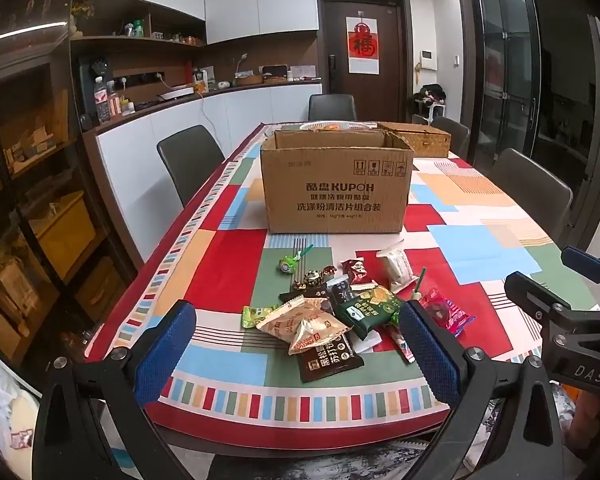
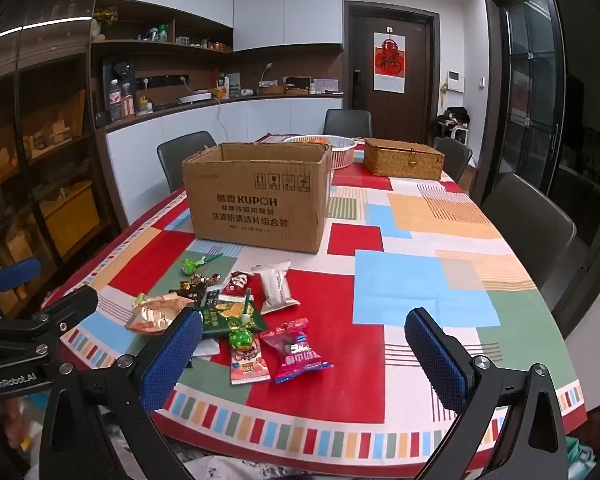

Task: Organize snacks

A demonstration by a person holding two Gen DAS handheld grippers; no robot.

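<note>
Nothing picked yet: left gripper [image 1: 296,344] and right gripper [image 2: 303,354], jaws wide and empty, poised over snack pile [image 1: 332,312] at lower centre; next, closing on one packet for cardboard box [image 1: 336,184] above.

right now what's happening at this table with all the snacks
A person holds a claw in each hand at the near edge of the table. The left claw and right claw are both open and hold nothing. A pile of snack packets lies loose in front of an open cardboard box; sorting hasn't started.
</note>
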